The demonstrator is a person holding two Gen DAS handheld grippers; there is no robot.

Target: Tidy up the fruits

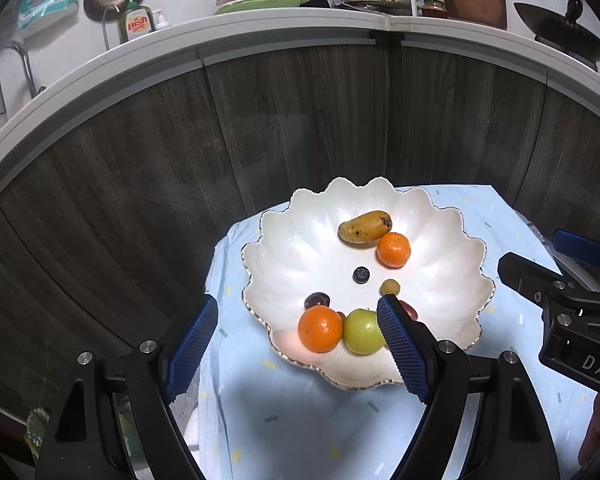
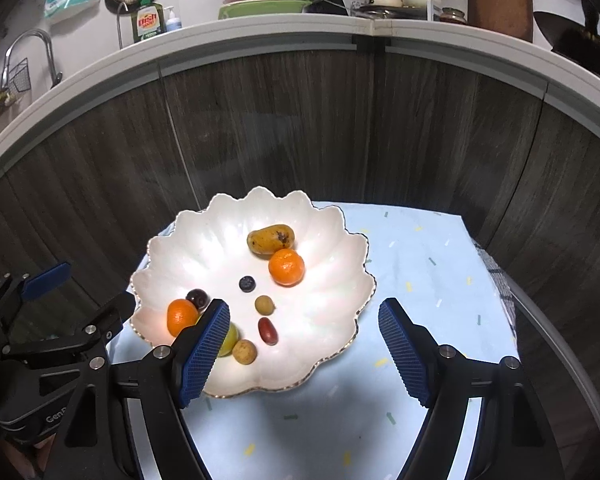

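A white scalloped bowl [image 1: 300, 248] [image 2: 332, 300] sits on a light blue cloth [image 1: 300, 420] [image 2: 420, 264]. In it lie a yellow mango [image 1: 364, 226] [image 2: 270, 239], an orange [image 1: 393, 249] [image 2: 286, 267], a blueberry [image 1: 361, 275] [image 2: 247, 283], a small tan fruit [image 1: 390, 287] [image 2: 265, 305], a dark plum [image 1: 317, 301] [image 2: 197, 298], a second orange [image 1: 320, 328] [image 2: 181, 317], a green apple [image 1: 362, 331], a red date [image 2: 267, 331] and a tan round fruit [image 2: 244, 351]. My left gripper [image 1: 298, 344] is open over the bowl's near edge. My right gripper [image 2: 302, 344] is open and empty.
Dark wood cabinet fronts [image 1: 260, 120] rise behind the small table. A white counter [image 1: 300, 24] above carries dish soap [image 1: 137, 24], pans and crockery. A faucet [image 2: 28, 48] is at the far left.
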